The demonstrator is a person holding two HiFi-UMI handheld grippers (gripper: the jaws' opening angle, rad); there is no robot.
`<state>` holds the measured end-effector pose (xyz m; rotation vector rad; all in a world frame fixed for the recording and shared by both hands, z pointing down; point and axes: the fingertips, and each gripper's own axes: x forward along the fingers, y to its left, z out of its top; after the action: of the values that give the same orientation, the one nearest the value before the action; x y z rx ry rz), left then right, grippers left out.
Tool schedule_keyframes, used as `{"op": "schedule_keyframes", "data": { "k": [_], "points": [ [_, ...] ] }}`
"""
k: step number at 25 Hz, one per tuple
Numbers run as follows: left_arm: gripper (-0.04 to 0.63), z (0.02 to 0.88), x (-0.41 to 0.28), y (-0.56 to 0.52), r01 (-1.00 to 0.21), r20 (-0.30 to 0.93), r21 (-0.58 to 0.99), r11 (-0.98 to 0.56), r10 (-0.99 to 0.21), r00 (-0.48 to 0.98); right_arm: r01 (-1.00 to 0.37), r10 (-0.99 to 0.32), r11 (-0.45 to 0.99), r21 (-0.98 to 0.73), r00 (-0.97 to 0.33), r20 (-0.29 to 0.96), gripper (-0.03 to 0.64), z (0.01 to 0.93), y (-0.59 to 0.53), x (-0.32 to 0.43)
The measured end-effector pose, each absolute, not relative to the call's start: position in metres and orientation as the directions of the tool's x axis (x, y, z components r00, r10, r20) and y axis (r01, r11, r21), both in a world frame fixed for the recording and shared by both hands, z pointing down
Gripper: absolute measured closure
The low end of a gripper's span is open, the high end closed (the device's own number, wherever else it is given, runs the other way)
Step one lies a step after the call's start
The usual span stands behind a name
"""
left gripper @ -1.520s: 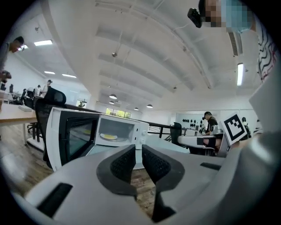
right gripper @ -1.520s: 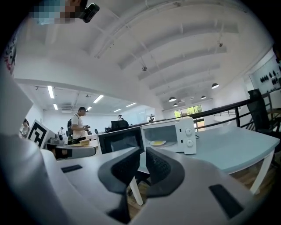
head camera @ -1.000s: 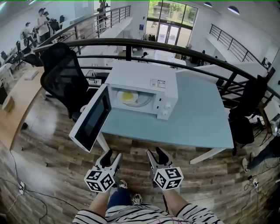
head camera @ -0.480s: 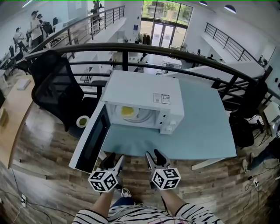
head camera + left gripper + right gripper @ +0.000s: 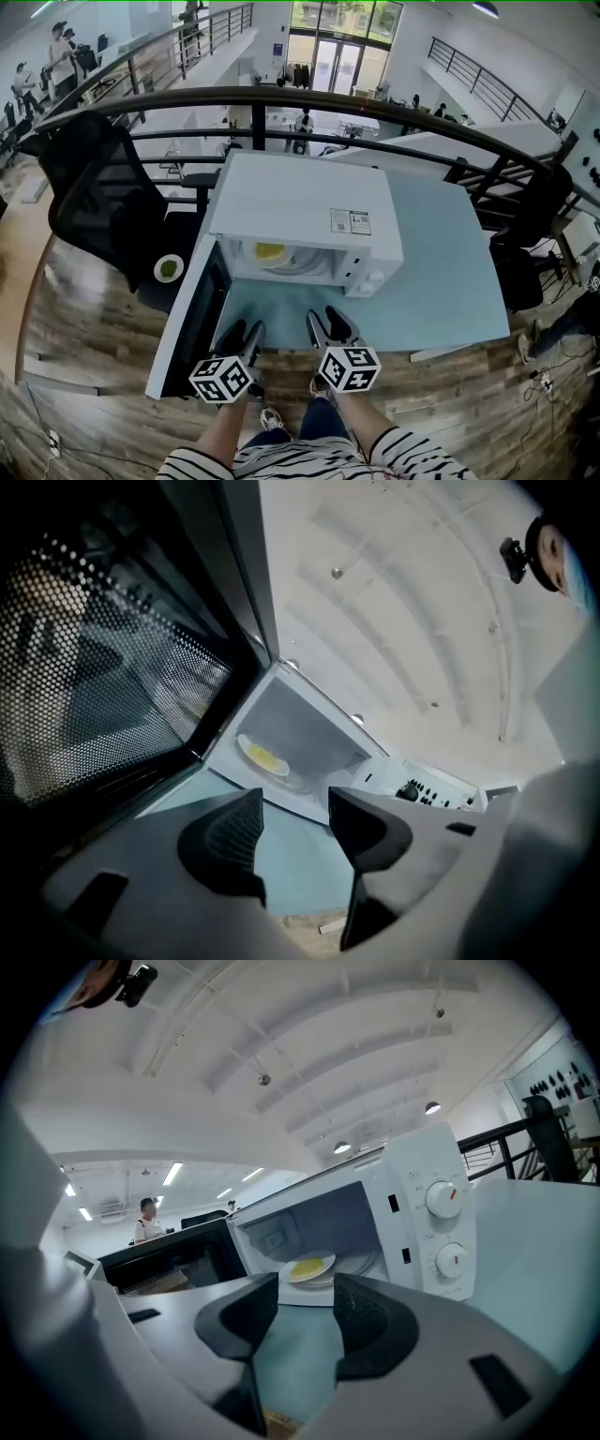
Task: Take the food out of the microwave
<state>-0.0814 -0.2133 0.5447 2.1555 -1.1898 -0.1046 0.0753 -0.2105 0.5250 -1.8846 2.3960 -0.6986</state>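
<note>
The plate of yellow food (image 5: pixel 270 251) sits in the open microwave (image 5: pixel 300 211). The left gripper (image 5: pixel 244 330) and right gripper (image 5: pixel 325 321) hover at the desk's (image 5: pixel 441 281) front edge, jaws apart, empty. Next job: reach in for the plate

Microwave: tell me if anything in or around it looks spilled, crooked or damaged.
Nothing stands out. The microwave sits flat on the table, its door swung open, and the plate of yellow food lies level inside with no spill. The left claw and right claw are open and empty.
</note>
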Motion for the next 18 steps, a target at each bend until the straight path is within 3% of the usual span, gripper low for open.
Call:
{"op": "schedule_keyframes", "data": {
  "k": [18],
  "points": [
    [0.399,0.586,-0.073,-0.332,-0.736,0.243,0.655,-0.172,-0.874,0.421,-0.871,-0.888,0.192,-0.453,-0.351,0.299,0.438,0.576,-0.303,0.083]
  ]
}}
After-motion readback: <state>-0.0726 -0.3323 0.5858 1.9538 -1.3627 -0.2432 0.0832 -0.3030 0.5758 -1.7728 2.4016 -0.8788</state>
